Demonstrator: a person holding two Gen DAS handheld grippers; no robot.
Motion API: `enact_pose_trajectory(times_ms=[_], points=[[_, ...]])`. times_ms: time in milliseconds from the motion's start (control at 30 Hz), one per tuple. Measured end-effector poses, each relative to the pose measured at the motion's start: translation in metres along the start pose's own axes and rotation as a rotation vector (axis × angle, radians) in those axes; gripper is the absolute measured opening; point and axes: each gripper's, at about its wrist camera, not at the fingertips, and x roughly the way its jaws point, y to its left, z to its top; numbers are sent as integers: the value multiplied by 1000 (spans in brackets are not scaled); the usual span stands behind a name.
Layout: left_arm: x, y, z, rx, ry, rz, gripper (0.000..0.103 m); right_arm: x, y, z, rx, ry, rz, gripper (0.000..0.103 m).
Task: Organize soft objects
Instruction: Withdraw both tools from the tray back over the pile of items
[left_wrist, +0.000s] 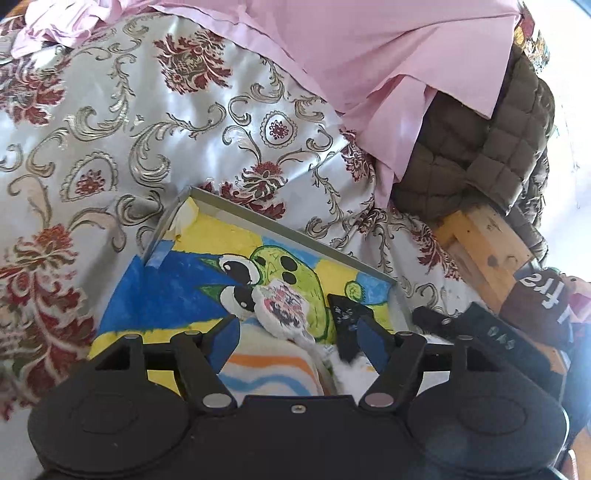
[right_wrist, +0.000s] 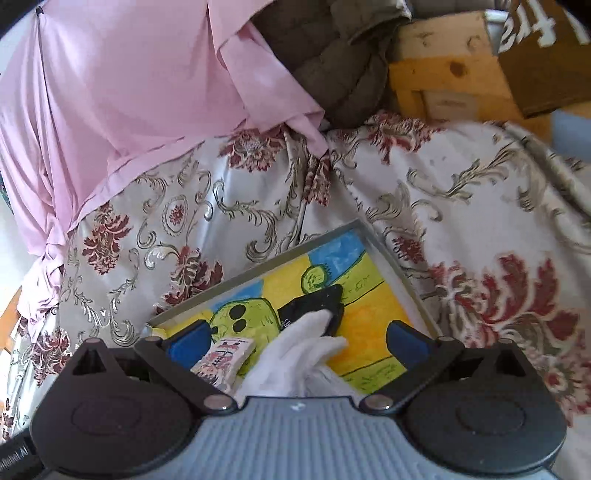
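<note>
Left wrist: floral bedspread (left_wrist: 110, 129) under painted box (left_wrist: 295, 229), pink sheet (left_wrist: 369, 55) behind.

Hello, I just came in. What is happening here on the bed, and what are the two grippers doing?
A person holding two grippers is sorting soft things into a shallow painted box on a floral bedspread. A black sock, a white cloth and a small printed piece lie in it. The left gripper and the right gripper are both open above the box, holding nothing.

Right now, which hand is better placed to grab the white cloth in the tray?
Probably the right gripper: its open jaws already straddle the white cloth. The left gripper, also open, sits over the striped cloth.
</note>
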Motion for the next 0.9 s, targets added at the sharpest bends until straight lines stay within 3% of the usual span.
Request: enact_pose_trajectory(times_ms=[133,300,500,900], points=[[-28,0,-12,15,8,10,74,-24,0,-14,23,15,2,103],[-63,-2,-42,107,-4,40,78,-49,-1,-38,31,11,9,103],[-94,-1,-81,186,-14,78,79,-84,-13,-63,63,-11,70,103],[-164,-6,-126,264,-85,124,83,-188,-5,-106,-123,-155,73,103]])
